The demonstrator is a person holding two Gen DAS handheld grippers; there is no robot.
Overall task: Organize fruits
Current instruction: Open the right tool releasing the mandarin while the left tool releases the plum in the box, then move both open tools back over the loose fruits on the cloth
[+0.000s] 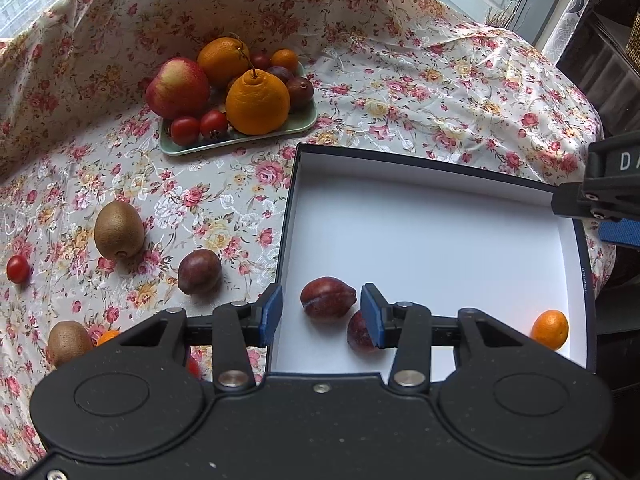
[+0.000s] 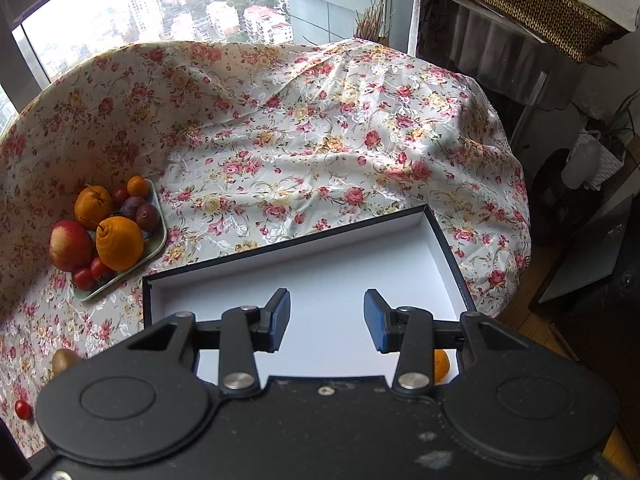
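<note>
Left gripper hangs with jaws apart and empty over the box, one plum lying between its fingers, another plum behind its right pad

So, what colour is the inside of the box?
White inside, with dark outer walls: the box shows it best in the left wrist view.

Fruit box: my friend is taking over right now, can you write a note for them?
Left tool: open, nothing held, hanging over the white box.
Right tool: open, nothing held, also over the box.
Done: two plums and a small orange are in the box.
Left: two kiwis, a plum and a cherry tomato on the cloth; more fruit on the green tray.
</note>
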